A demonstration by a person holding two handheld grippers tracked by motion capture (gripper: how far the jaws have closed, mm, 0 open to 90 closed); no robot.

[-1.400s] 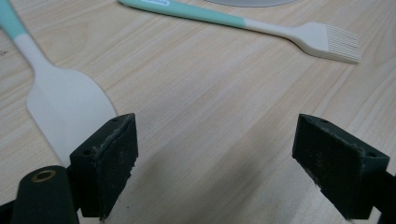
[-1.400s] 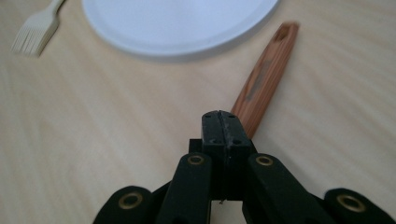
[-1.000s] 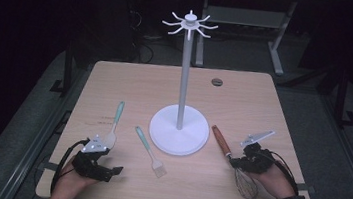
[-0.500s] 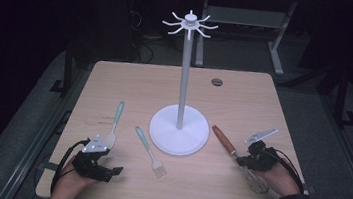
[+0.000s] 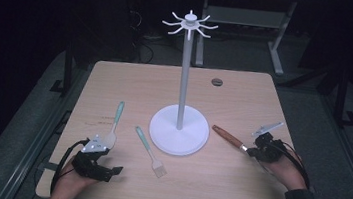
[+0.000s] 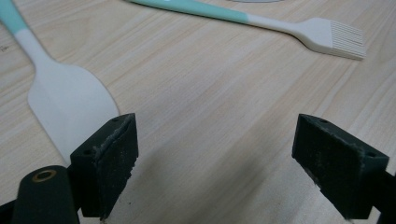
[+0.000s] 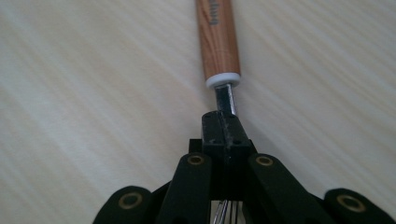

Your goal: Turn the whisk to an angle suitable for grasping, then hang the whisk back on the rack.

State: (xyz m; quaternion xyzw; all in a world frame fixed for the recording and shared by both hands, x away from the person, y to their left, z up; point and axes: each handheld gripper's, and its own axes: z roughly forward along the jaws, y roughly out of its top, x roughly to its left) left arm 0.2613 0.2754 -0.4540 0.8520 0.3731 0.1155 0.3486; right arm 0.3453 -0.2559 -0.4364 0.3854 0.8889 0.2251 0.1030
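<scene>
Right fingers (image 7: 223, 128) clamped on whisk (image 7: 218, 42) neck, wires hidden; left fingers (image 6: 224, 163) wide, empty.

Rack pole (image 5: 185, 75) and base (image 5: 178, 136) block centre; far tabletop (image 5: 245, 95) open.

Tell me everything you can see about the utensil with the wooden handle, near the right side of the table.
The wooden-handled utensil looks like a whisk: a reddish-brown wood-grain handle with small dark lettering, a white collar, then a shiny metal neck, with thin wires below the jaws. It lies across the light wooden table, its handle pointing toward the white stand base but apart from it. The right gripper is shut on its metal neck just behind the collar. Its wire end is hidden by the gripper and hand.
</scene>
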